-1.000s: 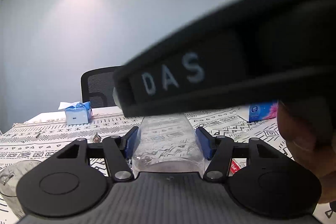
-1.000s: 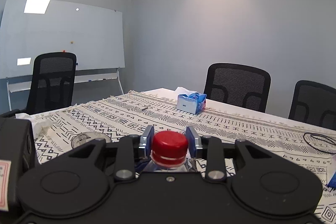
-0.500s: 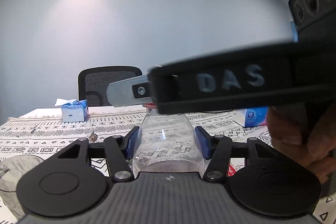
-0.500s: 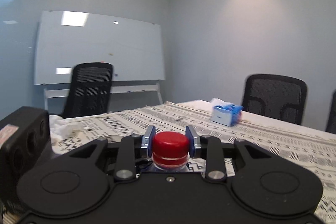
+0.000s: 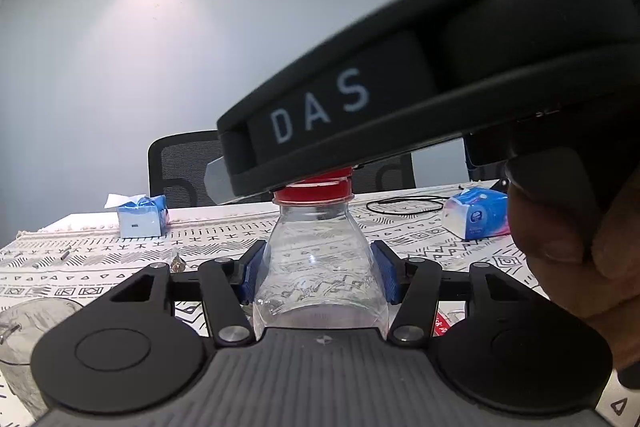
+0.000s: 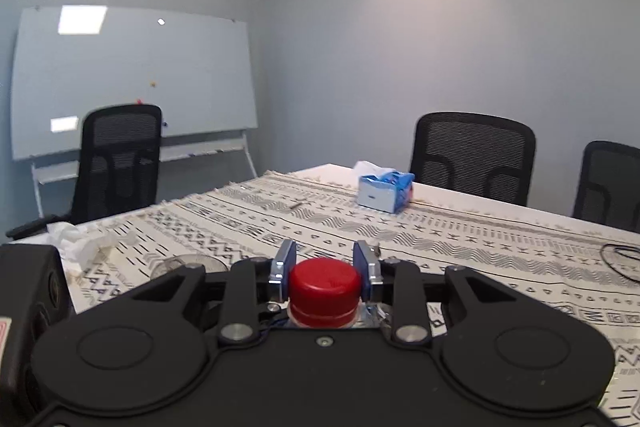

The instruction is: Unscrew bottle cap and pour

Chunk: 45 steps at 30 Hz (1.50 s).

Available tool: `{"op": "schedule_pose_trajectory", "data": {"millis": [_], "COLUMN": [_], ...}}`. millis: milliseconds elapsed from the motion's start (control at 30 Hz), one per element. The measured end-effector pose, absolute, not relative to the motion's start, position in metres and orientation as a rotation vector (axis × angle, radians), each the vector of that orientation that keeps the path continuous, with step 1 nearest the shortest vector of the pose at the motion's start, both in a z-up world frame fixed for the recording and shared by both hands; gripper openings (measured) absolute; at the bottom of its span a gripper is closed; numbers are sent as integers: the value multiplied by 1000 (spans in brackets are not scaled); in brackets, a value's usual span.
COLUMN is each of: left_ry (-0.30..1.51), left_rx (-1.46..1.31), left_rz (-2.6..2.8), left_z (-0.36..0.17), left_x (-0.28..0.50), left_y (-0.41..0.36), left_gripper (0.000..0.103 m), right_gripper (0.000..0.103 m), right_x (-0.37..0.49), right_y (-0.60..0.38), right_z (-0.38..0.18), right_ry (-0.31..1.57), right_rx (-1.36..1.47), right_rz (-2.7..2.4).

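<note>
- left tool [image 5: 320, 277] has its ribbed blue pads clamped on the shoulder of the clear plastic bottle [image 5: 320, 267], standing upright over the patterned worktop [image 5: 100, 259]
- right tool [image 6: 324, 277] is pinched on the smooth red cap [image 6: 324, 283], pads tight on both sides
- only the left view catches the hand [image 5: 580, 247]
- only the right view shows the whiteboard [image 6: 132, 79]

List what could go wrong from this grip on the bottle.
1. The left gripper squeezes the thin clear bottle; once the red cap loosens, any liquid inside could spurt.
2. The right gripper holds only the cap's sides and may slip while twisting.
3. The glass stands close by and could be knocked.
</note>
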<state>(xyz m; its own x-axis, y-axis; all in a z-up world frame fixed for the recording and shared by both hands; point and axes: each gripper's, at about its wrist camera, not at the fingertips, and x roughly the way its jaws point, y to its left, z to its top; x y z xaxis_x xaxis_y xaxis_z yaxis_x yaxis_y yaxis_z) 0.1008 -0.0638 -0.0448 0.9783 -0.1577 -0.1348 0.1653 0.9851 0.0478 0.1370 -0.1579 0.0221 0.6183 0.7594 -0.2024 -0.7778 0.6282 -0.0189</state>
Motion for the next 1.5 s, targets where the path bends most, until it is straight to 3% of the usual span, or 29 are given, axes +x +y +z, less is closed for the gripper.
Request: {"op": "schedule_pose_trajectory", "data": {"millis": [167, 367, 567, 1067, 1233, 1400, 1500], "left_ry": [135, 138, 145, 144, 142, 146, 149], "left_rx": [35, 35, 27, 33, 34, 29, 26], "left_rz": [-185, -205, -206, -215, -215, -212, -214], "left_z": [-45, -46, -46, -48, -47, -46, -46], "left_x": [97, 93, 93, 95, 94, 93, 94], "left_y": [-63, -67, -66, -68, -69, -70, -68], "left_gripper": [51, 52, 52, 53, 54, 54, 54], "right_gripper": [33, 35, 48, 49, 56, 56, 43], "right_x": [157, 153, 136, 125, 128, 122, 123], "right_y": [-184, -183, -173, -188, -204, -197, -191], "right_z": [8, 16, 23, 26, 24, 25, 23], "right_ry": [44, 75, 81, 73, 117, 108, 111], "right_rx": [-108, -129, -167, -205, -155, -176, -187], "right_rz": [1153, 1122, 955, 980, 998, 1009, 983]}}
